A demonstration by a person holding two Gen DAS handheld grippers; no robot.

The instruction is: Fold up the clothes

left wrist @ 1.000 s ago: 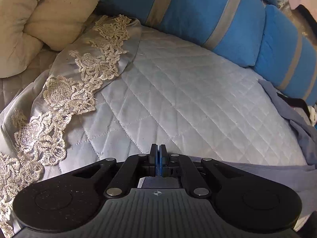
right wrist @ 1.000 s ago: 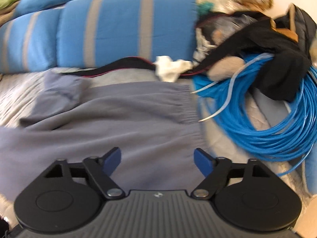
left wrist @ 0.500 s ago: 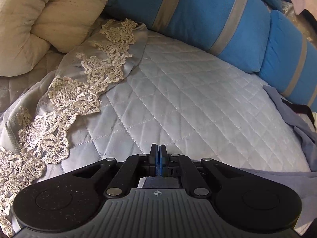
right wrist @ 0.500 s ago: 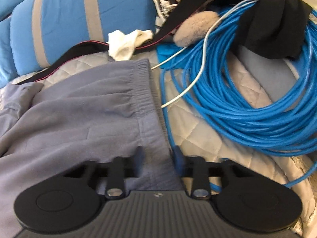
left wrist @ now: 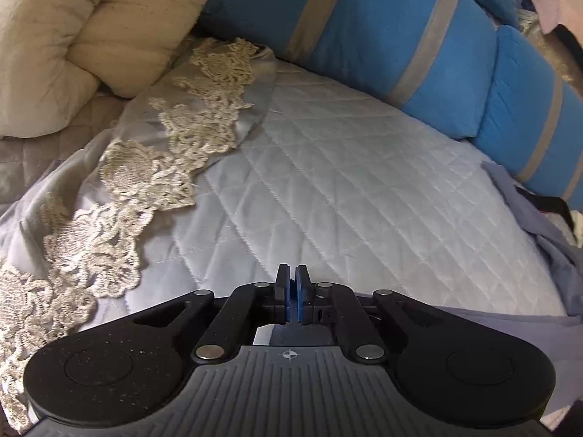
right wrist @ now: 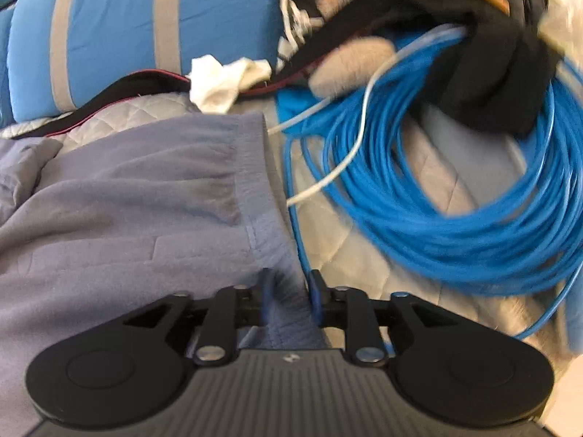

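Observation:
Grey-blue sweatpants [right wrist: 127, 200] lie spread on the quilted bed, elastic waistband toward the right. My right gripper [right wrist: 289, 293] has its fingers closed around the waistband's near corner, cloth bunched between them. In the left wrist view my left gripper [left wrist: 292, 293] is shut, its blue pads together, and the pants' cloth [left wrist: 492, 322] runs from under it to the right; whether cloth is pinched between the pads is hidden.
A coil of blue cable [right wrist: 455, 200] lies right of the waistband, with black clothes [right wrist: 492, 73] and a white rag [right wrist: 226, 80] behind. Blue striped bolsters [left wrist: 382, 36] line the back. A lace-trimmed cloth [left wrist: 153, 167] and cream pillow [left wrist: 73, 36] lie left on the quilt [left wrist: 346, 189].
My right gripper moved right to the waistband corner and closed from wide open onto the cloth. The left gripper stayed shut and drifted slightly.

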